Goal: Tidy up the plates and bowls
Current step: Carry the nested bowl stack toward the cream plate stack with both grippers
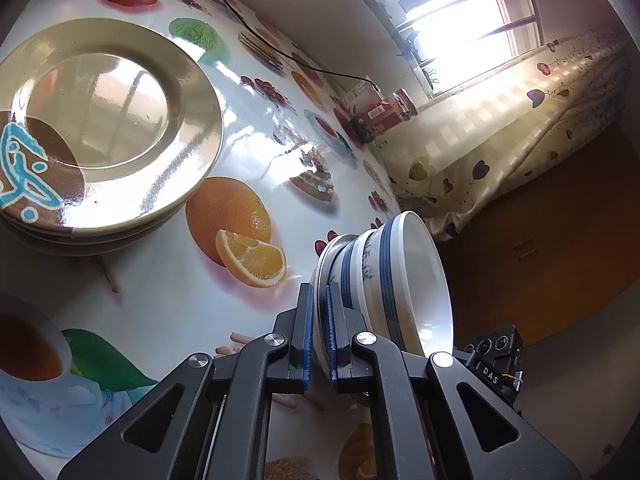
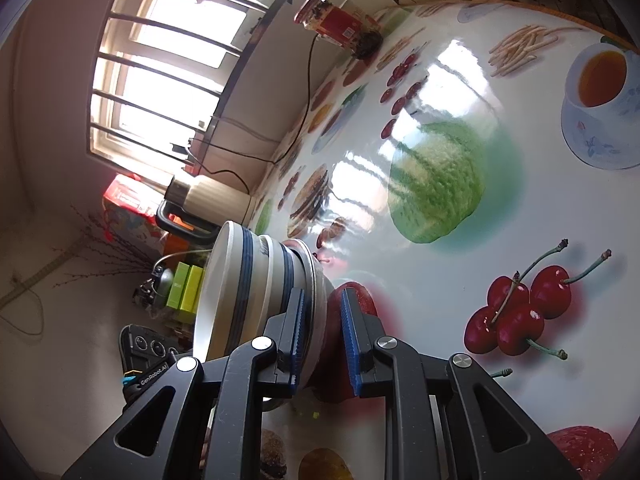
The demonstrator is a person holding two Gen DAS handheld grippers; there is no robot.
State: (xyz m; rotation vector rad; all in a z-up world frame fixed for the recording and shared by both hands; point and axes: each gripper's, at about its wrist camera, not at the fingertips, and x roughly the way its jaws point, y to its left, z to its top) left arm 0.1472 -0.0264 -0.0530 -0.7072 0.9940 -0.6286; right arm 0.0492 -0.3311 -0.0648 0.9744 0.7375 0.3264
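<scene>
A stack of white bowls with blue bands [image 1: 400, 276] rests on a white plate [image 1: 322, 320] on the fruit-print table. My left gripper [image 1: 319, 334] is shut on that plate's rim. In the right wrist view the same bowl stack [image 2: 248, 292] and plate [image 2: 316, 320] show from the other side. My right gripper [image 2: 323, 340] straddles the plate's rim with a gap beside one pad, so it is open. A stack of beige plates [image 1: 112, 120] with a brown and blue pattern sits at the left in the left wrist view.
The glossy tablecloth [image 2: 440, 180] has printed fruit and a printed teacup. A red-lidded jar [image 2: 332, 24] and a black cable [image 1: 280, 48] lie near the wall. A cream kettle [image 2: 208, 200] stands at the table's far edge. A bed [image 1: 500, 120] is beside the table.
</scene>
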